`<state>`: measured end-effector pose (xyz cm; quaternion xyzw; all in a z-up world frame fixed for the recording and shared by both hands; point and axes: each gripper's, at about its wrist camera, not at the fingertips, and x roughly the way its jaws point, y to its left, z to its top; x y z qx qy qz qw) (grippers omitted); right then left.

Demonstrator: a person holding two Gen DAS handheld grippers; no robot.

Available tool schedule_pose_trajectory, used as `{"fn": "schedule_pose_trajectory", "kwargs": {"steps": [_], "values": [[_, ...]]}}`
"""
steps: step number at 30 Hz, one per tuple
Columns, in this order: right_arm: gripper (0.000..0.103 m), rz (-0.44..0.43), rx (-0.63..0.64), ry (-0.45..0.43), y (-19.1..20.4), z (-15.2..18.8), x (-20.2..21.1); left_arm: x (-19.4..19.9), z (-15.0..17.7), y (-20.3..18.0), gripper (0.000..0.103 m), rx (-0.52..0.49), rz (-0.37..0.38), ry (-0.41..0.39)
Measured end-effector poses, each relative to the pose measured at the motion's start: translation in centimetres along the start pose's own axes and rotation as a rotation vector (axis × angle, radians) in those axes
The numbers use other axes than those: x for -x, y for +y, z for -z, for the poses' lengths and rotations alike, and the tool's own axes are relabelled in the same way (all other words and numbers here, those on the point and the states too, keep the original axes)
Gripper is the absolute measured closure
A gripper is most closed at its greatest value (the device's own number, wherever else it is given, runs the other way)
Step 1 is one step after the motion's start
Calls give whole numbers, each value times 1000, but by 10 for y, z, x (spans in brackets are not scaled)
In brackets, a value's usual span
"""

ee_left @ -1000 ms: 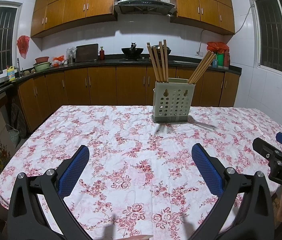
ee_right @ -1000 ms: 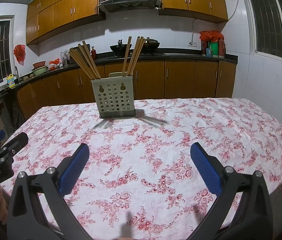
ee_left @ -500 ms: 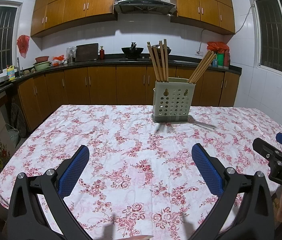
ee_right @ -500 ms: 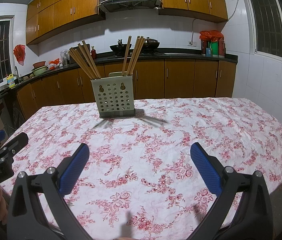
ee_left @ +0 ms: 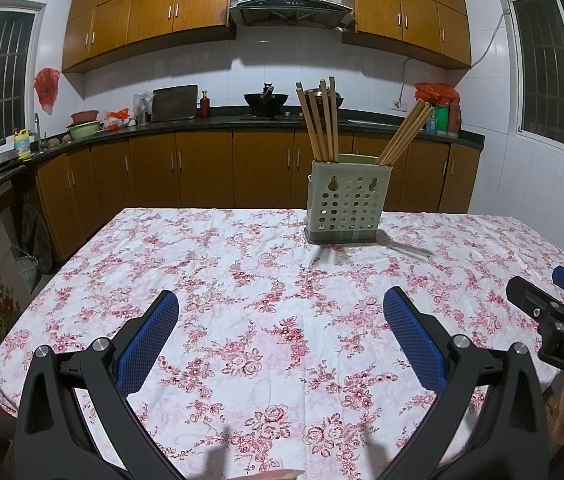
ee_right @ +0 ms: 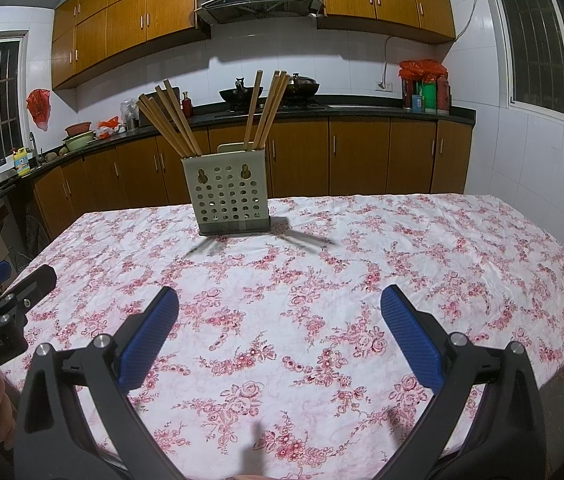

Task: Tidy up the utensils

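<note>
The left tool (ee_left: 280,316) hangs low over the near part of the bench (ee_left: 242,280), its two blue-padded fingers (ee_left: 148,344) spread wide apart with nothing between them, only the floral cloth showing in the gap. The right tool (ee_right: 280,316) is held the same way, fingers (ee_right: 410,340) well apart and gripping nothing. In the left wrist view the right tool appears at about 4 o'clock near the frame edge, and in the right wrist view the left tool (ee_right: 6,296) shows at about 8 o'clock; the two are held side by side at the near edge of the bench, apart from each other. The utensil holder (ee_left: 348,202), a pale green perforated box, stands upright on the far half of the bench, at roughly 1 o'clock from the left tool and at 11 o'clock from the right tool, well away from both. Wooden chopsticks (ee_left: 320,124) stand in it in two bunches: in the left wrist view one bunch stands nearly upright at the holder's left end, and the other bunch (ee_left: 404,136) leans out toward 1 o'clock at its right end. Behind the bench a dark kitchen counter (ee_left: 202,114) runs along the wall with a wok (ee_left: 266,98) on it at 12 o'clock, below a range hood (ee_left: 290,0).
</note>
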<state>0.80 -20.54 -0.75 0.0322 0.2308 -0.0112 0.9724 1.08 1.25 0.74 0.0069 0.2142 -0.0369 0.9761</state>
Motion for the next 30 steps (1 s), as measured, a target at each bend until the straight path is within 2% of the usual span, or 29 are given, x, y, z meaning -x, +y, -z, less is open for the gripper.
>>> {"fn": "schedule_pose_trajectory", "kwargs": {"steps": [30], "values": [[4, 0, -3, 1, -1, 1, 0, 0, 1, -1, 2, 3, 0, 3]]}}
